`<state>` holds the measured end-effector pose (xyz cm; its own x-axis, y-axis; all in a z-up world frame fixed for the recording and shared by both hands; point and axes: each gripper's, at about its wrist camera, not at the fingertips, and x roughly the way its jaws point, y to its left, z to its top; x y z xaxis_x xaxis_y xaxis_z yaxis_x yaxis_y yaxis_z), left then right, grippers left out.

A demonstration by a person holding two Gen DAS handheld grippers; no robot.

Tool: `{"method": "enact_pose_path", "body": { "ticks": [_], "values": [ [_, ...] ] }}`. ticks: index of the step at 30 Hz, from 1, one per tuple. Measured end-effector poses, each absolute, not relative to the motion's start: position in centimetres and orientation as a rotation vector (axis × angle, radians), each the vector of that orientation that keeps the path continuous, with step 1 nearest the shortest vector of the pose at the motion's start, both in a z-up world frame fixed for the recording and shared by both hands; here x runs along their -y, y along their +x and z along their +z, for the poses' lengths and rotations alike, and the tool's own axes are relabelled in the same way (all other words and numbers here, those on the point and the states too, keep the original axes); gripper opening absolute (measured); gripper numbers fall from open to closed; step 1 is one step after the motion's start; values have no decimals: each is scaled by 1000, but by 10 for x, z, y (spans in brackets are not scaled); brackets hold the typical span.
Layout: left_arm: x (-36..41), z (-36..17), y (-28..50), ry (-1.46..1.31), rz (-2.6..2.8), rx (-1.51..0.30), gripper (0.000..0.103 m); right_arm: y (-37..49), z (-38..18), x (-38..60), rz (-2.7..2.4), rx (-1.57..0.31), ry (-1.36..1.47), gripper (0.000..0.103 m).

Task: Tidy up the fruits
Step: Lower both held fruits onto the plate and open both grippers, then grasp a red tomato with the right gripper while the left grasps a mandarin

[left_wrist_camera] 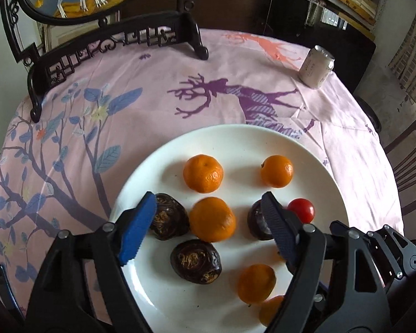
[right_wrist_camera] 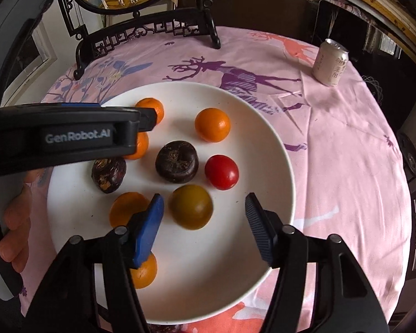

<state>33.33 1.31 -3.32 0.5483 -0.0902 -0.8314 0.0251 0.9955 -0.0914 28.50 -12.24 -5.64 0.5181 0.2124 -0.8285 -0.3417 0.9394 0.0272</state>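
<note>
A white plate [left_wrist_camera: 235, 141] holds several orange mandarins [left_wrist_camera: 203, 173], three dark brown water chestnuts [left_wrist_camera: 196, 260] and a red tomato [left_wrist_camera: 301, 209]. My left gripper [left_wrist_camera: 208, 211] is open and empty, hovering over the plate with a mandarin [left_wrist_camera: 212, 219] between its fingers. In the right wrist view the plate [right_wrist_camera: 263, 127] shows the tomato [right_wrist_camera: 222, 172], a chestnut [right_wrist_camera: 177, 161] and a yellow-green fruit [right_wrist_camera: 191, 206]. My right gripper [right_wrist_camera: 203, 208] is open and empty around that yellow-green fruit. The left gripper's body [right_wrist_camera: 69, 136] crosses the plate's left side.
A drink can [left_wrist_camera: 316, 66] stands at the far right of the pink deer-print tablecloth [left_wrist_camera: 152, 88]. A black carved wooden stand [left_wrist_camera: 119, 47] with a round painted screen sits at the back. Chairs ring the round table.
</note>
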Motion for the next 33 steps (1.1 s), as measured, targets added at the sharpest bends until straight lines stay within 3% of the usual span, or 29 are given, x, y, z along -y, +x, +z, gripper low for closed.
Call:
{"method": "enact_pose_path", "body": {
  "ticks": [3,6,9,18,33],
  "values": [
    [-20,-15,306,-60,-72,-936,88,263,-46,130,334,-955,-150,63],
    [-27,-3,262,-50,-77,-888,94,227,-39,138,342,-931,-146,76],
    [-34,0,210,-55,-61,-834,99,181,-34,142,314,-873,-150,98],
    [-37,-33,104,-107,-39,-837,99,97,-33,156,265,-802,-47,98],
    [-38,-43,74,-84,-46,-843,99,69,-51,147,296,-855,-82,98]
  ]
}}
